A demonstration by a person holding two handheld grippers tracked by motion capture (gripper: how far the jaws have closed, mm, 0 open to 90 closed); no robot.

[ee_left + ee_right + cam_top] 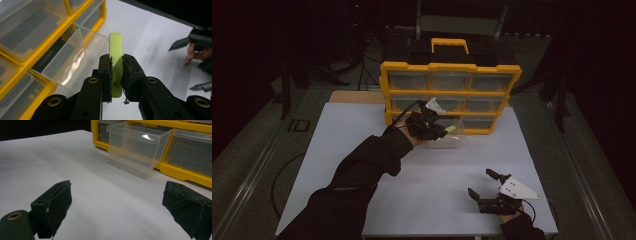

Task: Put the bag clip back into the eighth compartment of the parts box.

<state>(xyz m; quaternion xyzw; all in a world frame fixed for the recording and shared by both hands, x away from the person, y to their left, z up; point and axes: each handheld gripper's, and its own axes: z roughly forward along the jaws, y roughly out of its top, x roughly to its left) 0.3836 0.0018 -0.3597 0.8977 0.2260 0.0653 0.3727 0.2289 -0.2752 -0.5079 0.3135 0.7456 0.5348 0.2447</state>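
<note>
While the left tongs (116,65) clamp a green strip (115,47), the right tongs (117,207) gape over the white table (362,145).

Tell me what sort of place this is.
Probably a lab or workshop bench set up for recording. A white table stands in a dark room, a yellow parts organiser with clear drawers sits on it, and cables trail on the floor.

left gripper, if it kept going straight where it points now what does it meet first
Probably the pulled-out clear drawer: the left gripper, shut on a green strip, points just past its rim, though depth is unclear.
</note>
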